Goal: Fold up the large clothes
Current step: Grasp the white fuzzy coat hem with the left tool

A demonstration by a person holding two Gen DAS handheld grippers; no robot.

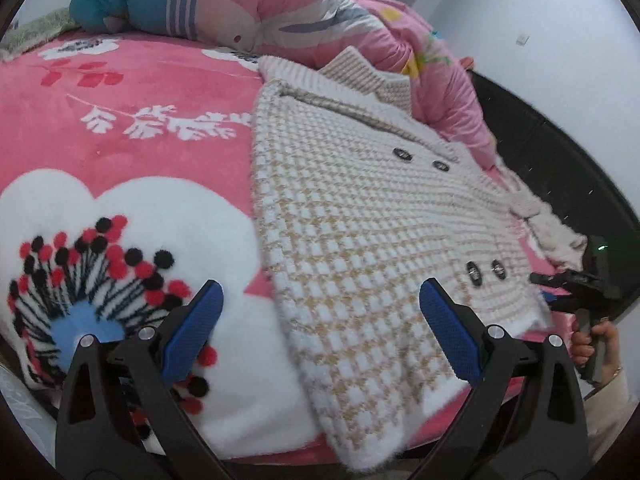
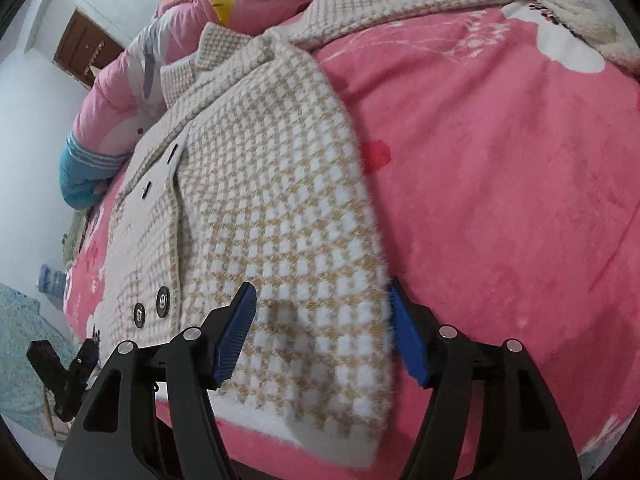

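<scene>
we see a fuzzy coat (image 1: 360,208) in a white and tan houndstooth check, lying front up on the pink flowered blanket (image 1: 132,120). its wide lapels are spread near the heaped pink quilt (image 1: 320,12), and its hem reaches the blanket's near edge. two pairs of dark buttons (image 1: 484,270) run down the front, one flap lapped over the other. in the right wrist view one sleeve (image 2: 420,4) stretches out sideways from the shoulder across the blanket, away from the body.
</scene>
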